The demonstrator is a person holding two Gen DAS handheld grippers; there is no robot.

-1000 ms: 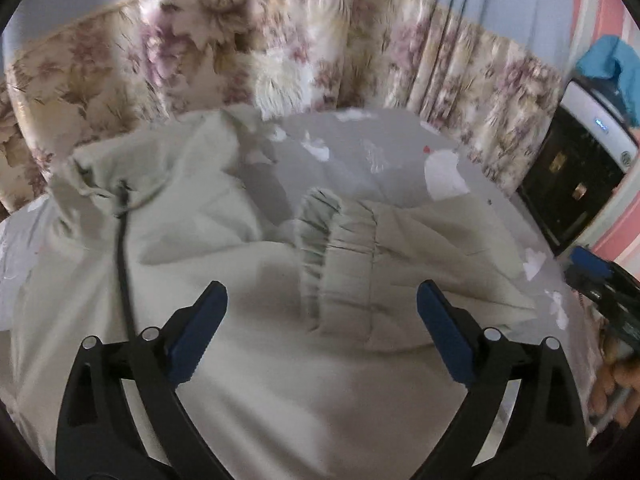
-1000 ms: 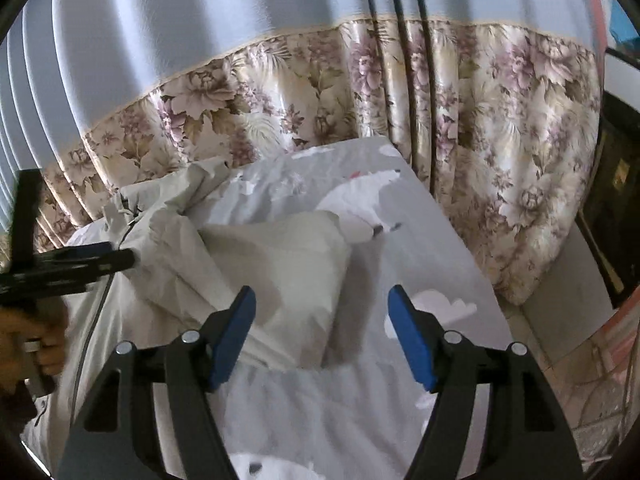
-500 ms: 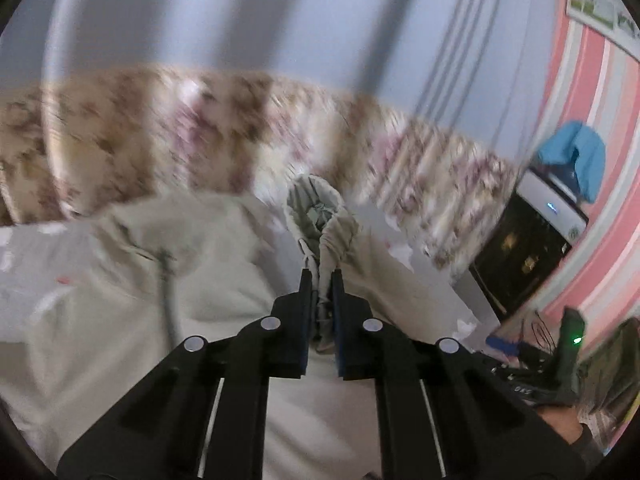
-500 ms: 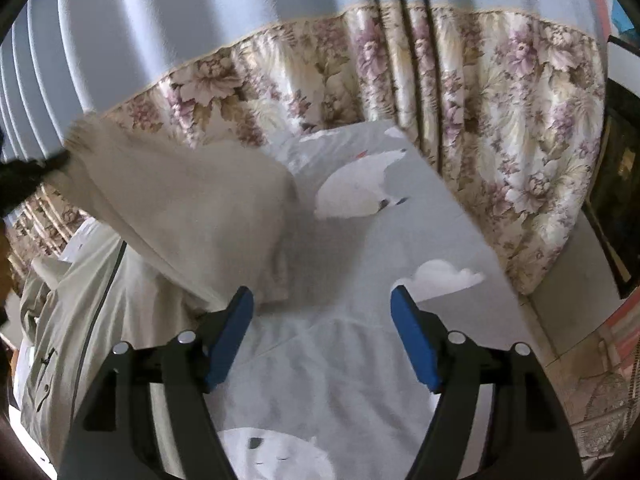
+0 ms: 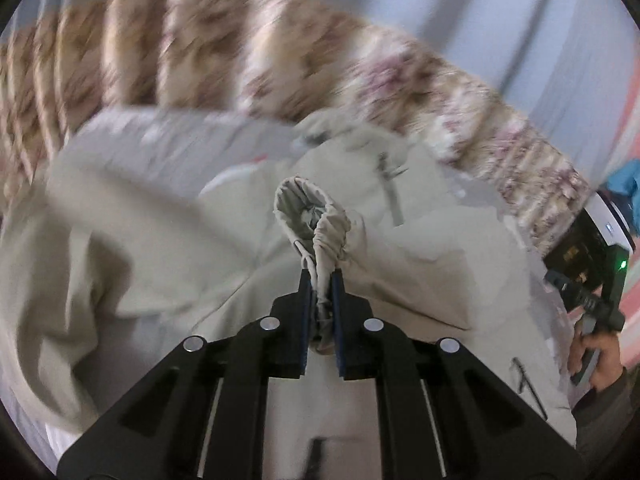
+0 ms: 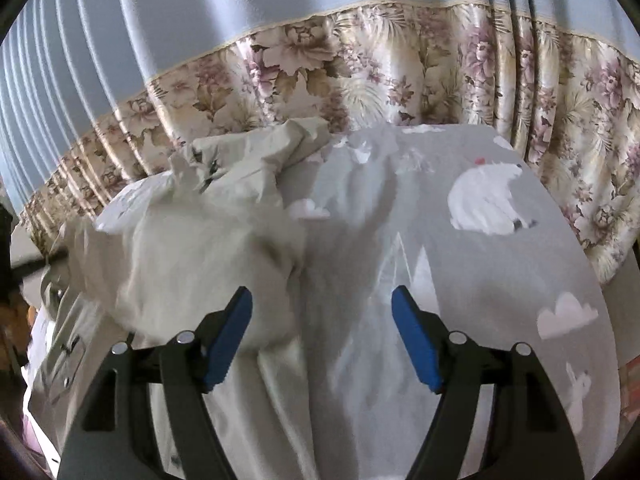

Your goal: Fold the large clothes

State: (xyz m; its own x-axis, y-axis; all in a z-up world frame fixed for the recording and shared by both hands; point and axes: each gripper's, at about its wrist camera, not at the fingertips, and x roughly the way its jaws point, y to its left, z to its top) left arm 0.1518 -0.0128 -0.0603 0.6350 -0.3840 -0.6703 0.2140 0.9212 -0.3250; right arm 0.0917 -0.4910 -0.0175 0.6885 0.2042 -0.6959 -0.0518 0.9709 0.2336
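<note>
Left gripper (image 5: 320, 280) has its jaws squeezed tight on the gathered cuff (image 5: 310, 216) of a pale beige jacket (image 5: 168, 240), holding that sleeve end up over the rest of the jacket, which is spread across a grey bedsheet (image 6: 460, 272) with white bear and cloud prints. Right gripper (image 6: 322, 334) is wide apart with nothing in it, hanging over the sheet just right of the bunched-up jacket, flowery curtain (image 6: 360, 76) on the far side.
</note>
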